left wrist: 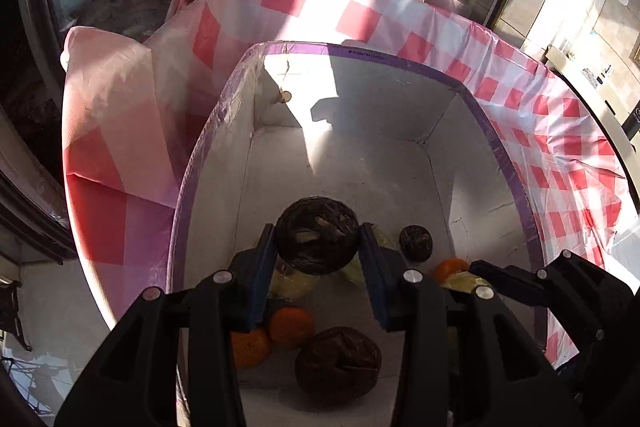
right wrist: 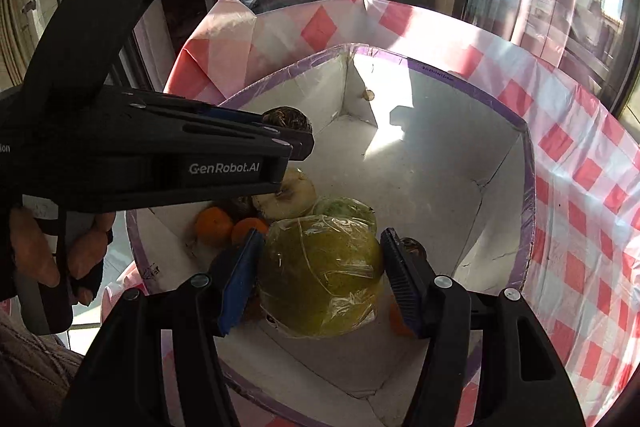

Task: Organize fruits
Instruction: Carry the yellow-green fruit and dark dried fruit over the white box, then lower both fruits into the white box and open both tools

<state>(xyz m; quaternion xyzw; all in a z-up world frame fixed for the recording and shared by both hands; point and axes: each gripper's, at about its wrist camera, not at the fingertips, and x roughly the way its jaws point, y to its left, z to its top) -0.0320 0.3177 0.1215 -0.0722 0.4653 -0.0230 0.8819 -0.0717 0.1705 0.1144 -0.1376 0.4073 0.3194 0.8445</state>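
left gripper [left wrist: 318, 247] clamps a dark round fruit [left wrist: 318, 241] above the white box [left wrist: 400, 99]. right gripper [right wrist: 320, 273] grips a plastic-wrapped yellow-green fruit [right wrist: 320, 279] w/ oranges [right wrist: 214, 227] near box's left wall.

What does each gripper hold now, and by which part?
The left gripper clamps the dark round fruit by its sides; the right gripper clamps the plastic-wrapped yellow-green fruit likewise.
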